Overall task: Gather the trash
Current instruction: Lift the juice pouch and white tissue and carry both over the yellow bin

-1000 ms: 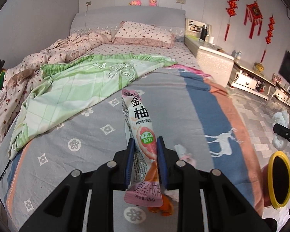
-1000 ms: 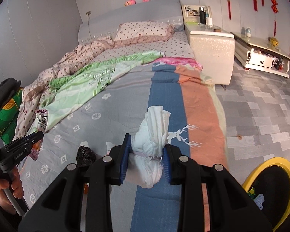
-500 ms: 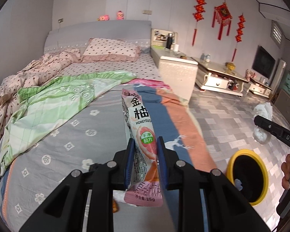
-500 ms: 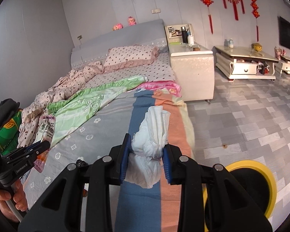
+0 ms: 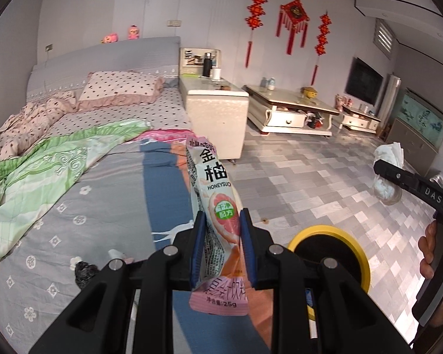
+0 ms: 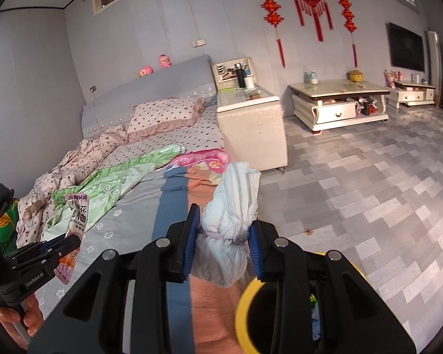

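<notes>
My left gripper (image 5: 218, 247) clamps the snack wrapper (image 5: 217, 194), my right gripper (image 6: 223, 242) the wadded tissue (image 6: 233, 203); neither is in the yellow-rimmed bin (image 5: 330, 253), and black scrap (image 5: 84, 271) remains on the bed (image 5: 103, 200).

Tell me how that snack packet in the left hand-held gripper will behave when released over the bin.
The snack packet looks flat, probably empty, so likely light and may flutter. It stands upright above the pads, suggesting some stiffness.
</notes>
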The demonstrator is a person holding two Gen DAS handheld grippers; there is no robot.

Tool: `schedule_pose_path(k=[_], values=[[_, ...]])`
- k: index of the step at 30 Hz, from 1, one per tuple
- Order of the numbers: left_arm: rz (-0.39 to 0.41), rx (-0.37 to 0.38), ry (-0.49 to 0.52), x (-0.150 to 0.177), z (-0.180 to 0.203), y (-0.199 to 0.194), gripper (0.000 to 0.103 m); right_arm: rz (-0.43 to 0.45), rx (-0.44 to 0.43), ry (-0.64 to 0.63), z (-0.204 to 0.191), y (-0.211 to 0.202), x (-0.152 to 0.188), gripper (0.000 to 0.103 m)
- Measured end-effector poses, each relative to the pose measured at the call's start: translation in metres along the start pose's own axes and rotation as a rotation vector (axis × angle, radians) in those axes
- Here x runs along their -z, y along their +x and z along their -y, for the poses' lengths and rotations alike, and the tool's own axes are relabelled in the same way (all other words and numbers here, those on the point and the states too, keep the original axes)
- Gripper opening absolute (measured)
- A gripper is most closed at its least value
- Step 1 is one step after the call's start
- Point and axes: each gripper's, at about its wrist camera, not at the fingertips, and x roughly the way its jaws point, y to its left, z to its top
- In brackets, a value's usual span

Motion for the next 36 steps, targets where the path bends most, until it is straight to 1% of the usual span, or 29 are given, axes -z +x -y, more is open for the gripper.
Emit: schedule_pose_path(k=[8, 14, 16, 21, 26, 36], values=[[-0.021, 0.063, 0.07, -0.003, 0.06, 0.021, 0.022, 0.002, 0.072, 0.05, 0.065, -0.019, 0.004, 0.029], [-0.06, 0.103, 0.102, 0.004, 0.094, 0.045, 0.022, -0.028, 0.104, 0.075, 0.097, -0.013, 0.017, 0.03], [-0.075, 0.106, 0.117, 0.011, 0.103, 0.055, 0.022, -0.045, 0.112, 0.083, 0.104, -0.007, 0.025, 0.03], [-0.126, 0.147, 0.122, 0.028, 0.122, 0.082, 0.022, -0.081, 0.115, 0.115, 0.124, 0.012, 0.043, 0.03], [-0.171, 0.17, 0.123, 0.046, 0.133, 0.108, 0.022, -0.13, 0.123, 0.145, 0.144, 0.036, 0.062, 0.03], [-0.267, 0.206, 0.136, 0.083, 0.15, 0.158, 0.022, -0.215, 0.129, 0.172, 0.165, 0.08, 0.097, 0.032]])
